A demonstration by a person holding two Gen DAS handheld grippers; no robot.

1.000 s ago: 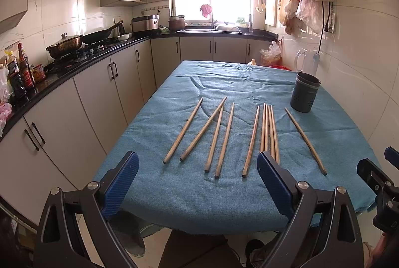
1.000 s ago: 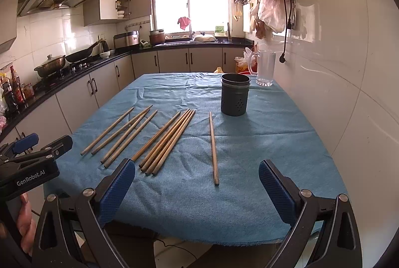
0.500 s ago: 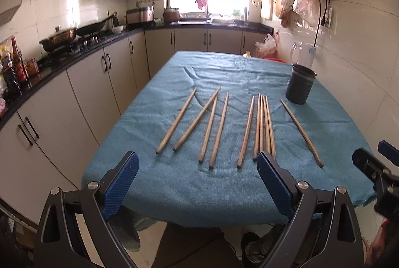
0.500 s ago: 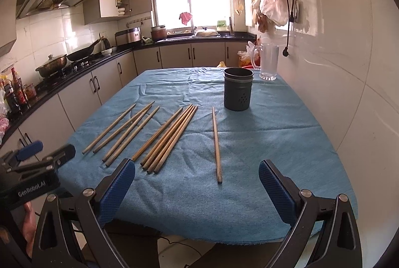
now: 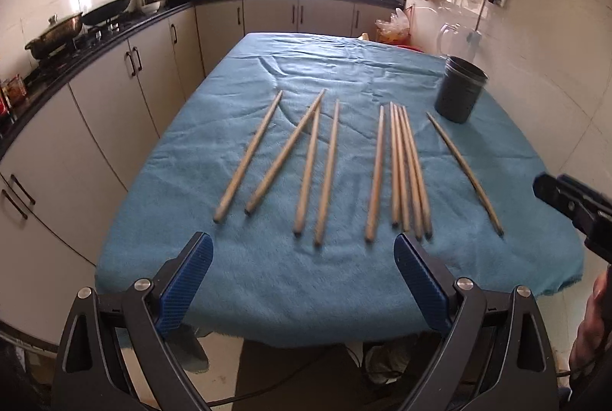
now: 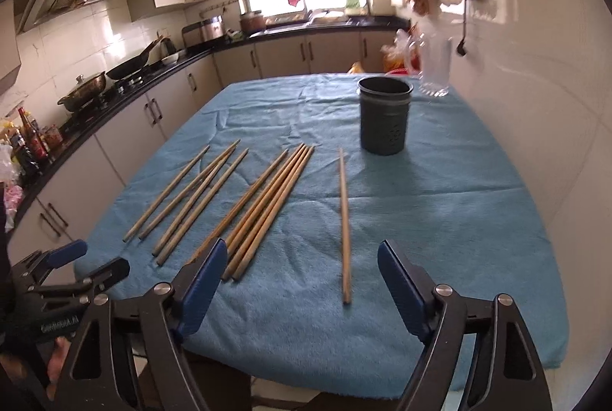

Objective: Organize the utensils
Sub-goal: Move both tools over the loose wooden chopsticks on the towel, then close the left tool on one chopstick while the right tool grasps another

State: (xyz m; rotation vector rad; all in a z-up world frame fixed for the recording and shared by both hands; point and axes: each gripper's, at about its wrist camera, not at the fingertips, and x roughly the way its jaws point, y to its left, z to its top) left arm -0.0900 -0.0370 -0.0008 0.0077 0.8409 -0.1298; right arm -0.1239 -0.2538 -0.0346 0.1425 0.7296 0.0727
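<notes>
Both grippers lined up at the near edge, nothing picked up yet.

Your right gripper [image 6: 296, 281] has just been narrowing its fingers, though they stay spread and empty, framing the lone chopstick [image 6: 344, 220] nearest the dark holder [image 6: 384, 120], likely because that gives the shortest carry. Your left gripper [image 5: 302, 281] has its fingers spread wide before the other chopsticks [image 5: 405, 170], which lie flat and side by side on the blue-covered bench [image 5: 267, 281], easy to pinch singly.
</notes>
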